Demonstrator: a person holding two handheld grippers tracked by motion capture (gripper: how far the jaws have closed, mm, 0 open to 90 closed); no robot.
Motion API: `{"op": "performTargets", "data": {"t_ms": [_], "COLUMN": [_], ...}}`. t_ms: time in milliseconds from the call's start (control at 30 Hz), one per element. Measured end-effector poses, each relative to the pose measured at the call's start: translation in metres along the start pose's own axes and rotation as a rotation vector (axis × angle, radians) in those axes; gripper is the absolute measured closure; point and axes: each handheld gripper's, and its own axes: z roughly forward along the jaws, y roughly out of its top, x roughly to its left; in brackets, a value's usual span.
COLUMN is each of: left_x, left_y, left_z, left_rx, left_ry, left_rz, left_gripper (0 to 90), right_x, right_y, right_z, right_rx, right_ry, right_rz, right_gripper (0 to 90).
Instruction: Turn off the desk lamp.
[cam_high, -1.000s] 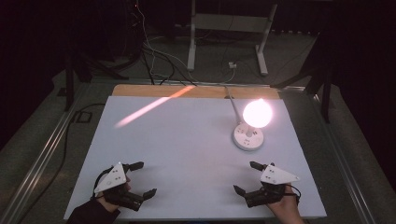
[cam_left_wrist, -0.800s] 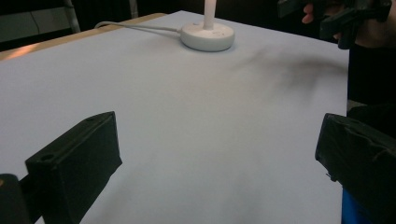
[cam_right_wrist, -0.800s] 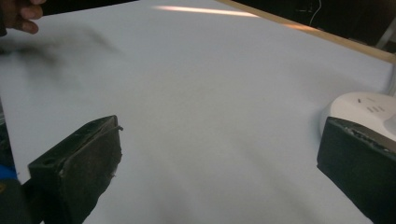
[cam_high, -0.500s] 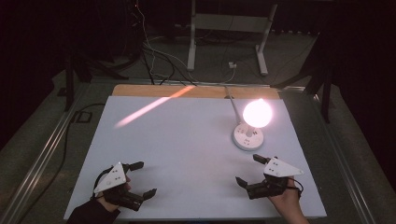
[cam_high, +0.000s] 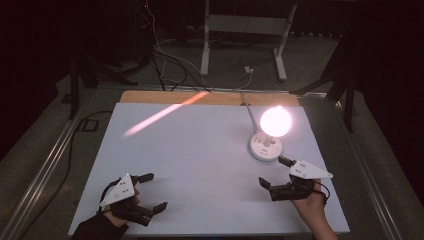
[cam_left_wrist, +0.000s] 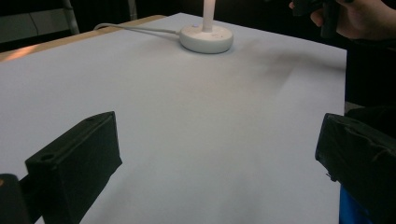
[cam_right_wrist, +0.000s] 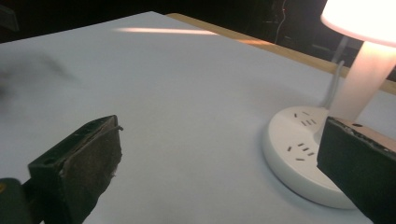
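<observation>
A lit lamp (cam_high: 274, 121) glows on a round white base with sockets (cam_high: 265, 147) at the right of the white table top (cam_high: 200, 165). The same base (cam_right_wrist: 303, 154) lies just ahead of my right gripper (cam_right_wrist: 224, 163), whose jaws stand wide apart with nothing between them. In the high view my right gripper (cam_high: 274, 172) hovers just in front of the base. My left gripper (cam_high: 152, 191) rests near the front left corner, open and empty. The left gripper view shows the base (cam_left_wrist: 206, 37) far off beyond my left gripper (cam_left_wrist: 219, 154).
A white cord (cam_high: 246, 108) runs from the lamp base toward the back edge. A wooden strip (cam_high: 210, 97) borders the table's far side. A streak of orange light (cam_high: 165, 113) crosses the back left. Metal stand legs (cam_high: 242, 35) and cables lie on the dark floor behind.
My right gripper has moved forward and to the right, closer to the lamp base. The left gripper has stayed where it was.
</observation>
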Motion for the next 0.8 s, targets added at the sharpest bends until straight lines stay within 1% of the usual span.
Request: {"op": "performTargets", "data": {"t_ms": [33,267,300,333,467,667,800], "left_x": [0.0,0.0,0.0,0.0,0.0,0.0,0.001], "left_y": [0.0,0.0,0.0,0.0,0.0,0.0,0.0], "left_z": [0.0,0.0,0.0,0.0,0.0,0.0,0.001], "left_rx": [-0.005,0.0,0.002,0.002,0.003,0.001,-0.001], "left_ry": [-0.004,-0.004,-0.002,-0.004,-0.002,-0.006,-0.006], "left_rz": [-0.004,-0.001,0.002,0.002,0.0,0.0,-0.002], "left_gripper": [0.6,0.6,0.7,0.6,0.6,0.6,0.6], "right_x": [-0.003,-0.012,-0.015,-0.016,-0.021,-0.029,-0.036], "right_y": [0.0,0.001,0.002,0.002,0.004,0.005,0.005], "right_z": [0.001,0.002,0.004,0.004,0.004,0.007,0.009], "right_rx": [-0.001,-0.004,0.006,0.004,0.005,0.019,0.031], "right_ry": [-0.011,-0.019,-0.029,-0.038,-0.046,-0.077,-0.076], "right_rz": [0.002,0.025,0.033,0.034,0.043,0.037,0.053], "right_gripper": [0.0,0.0,0.0,0.0,0.0,0.0,0.0]}}
